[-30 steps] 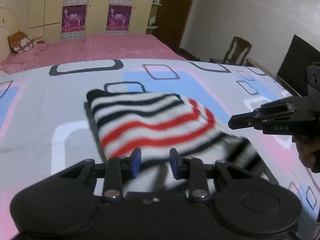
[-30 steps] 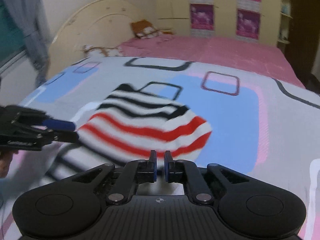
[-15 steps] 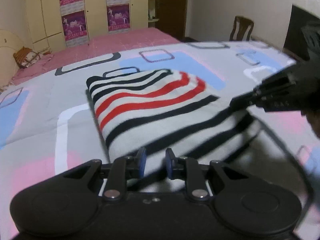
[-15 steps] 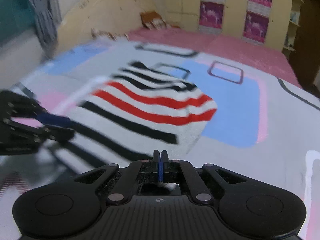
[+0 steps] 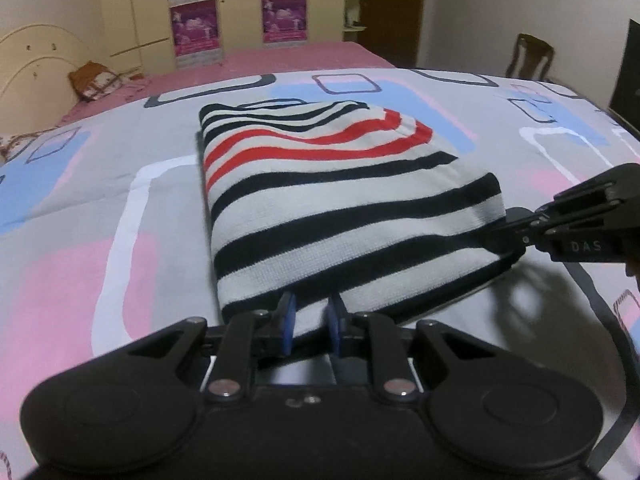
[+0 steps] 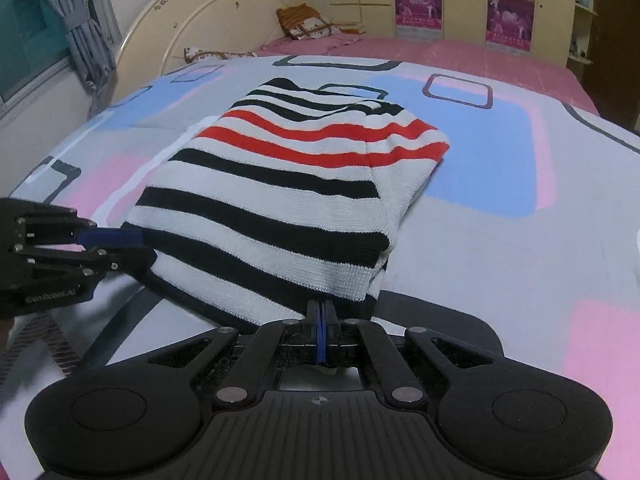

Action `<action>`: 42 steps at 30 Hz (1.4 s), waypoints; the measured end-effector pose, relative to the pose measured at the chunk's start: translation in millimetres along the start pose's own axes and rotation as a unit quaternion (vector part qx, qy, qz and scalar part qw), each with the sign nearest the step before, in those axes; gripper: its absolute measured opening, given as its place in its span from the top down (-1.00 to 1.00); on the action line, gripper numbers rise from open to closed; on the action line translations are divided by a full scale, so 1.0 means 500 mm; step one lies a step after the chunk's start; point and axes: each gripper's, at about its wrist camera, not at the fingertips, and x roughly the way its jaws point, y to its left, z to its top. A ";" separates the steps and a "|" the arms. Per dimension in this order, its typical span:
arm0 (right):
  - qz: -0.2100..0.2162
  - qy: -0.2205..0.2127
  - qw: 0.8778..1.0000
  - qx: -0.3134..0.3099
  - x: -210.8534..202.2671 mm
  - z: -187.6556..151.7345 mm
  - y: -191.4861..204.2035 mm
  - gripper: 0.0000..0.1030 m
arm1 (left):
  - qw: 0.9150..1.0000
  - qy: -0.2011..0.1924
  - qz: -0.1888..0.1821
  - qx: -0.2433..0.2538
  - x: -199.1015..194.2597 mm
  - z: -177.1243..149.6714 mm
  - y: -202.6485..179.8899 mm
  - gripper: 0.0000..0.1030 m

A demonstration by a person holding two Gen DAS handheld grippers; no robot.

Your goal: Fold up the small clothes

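Note:
A small knit garment (image 5: 340, 196) with black, red and white stripes lies folded on the patterned bedsheet (image 5: 80, 208); it also shows in the right wrist view (image 6: 280, 200). My left gripper (image 5: 311, 320) has its jaws partly closed around the garment's near hem. My right gripper (image 6: 320, 312) is shut on the near right corner of the hem, and it shows from the side in the left wrist view (image 5: 516, 232). The left gripper shows at the left edge of the right wrist view (image 6: 132, 246), pinching the hem's other corner.
A pink bedspread (image 5: 280, 56) covers the far part of the bed, with a cushion (image 6: 308, 24) by the headboard (image 6: 208, 28). A wooden chair (image 5: 530, 54) and a dark screen (image 5: 630, 72) stand at the right. A window with grey curtains (image 6: 80, 28) is at the left.
Both grippers have drawn the garment's near edge toward the cameras, so the fold is flatter and longer. The right gripper's jaws have closed fully on the hem. The left jaws have narrowed.

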 end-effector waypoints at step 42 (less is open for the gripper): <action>-0.114 -0.132 0.981 0.088 -0.491 -0.265 0.119 -1.00 | 0.987 -0.135 0.073 -0.042 -0.436 -0.132 -0.287 -1.00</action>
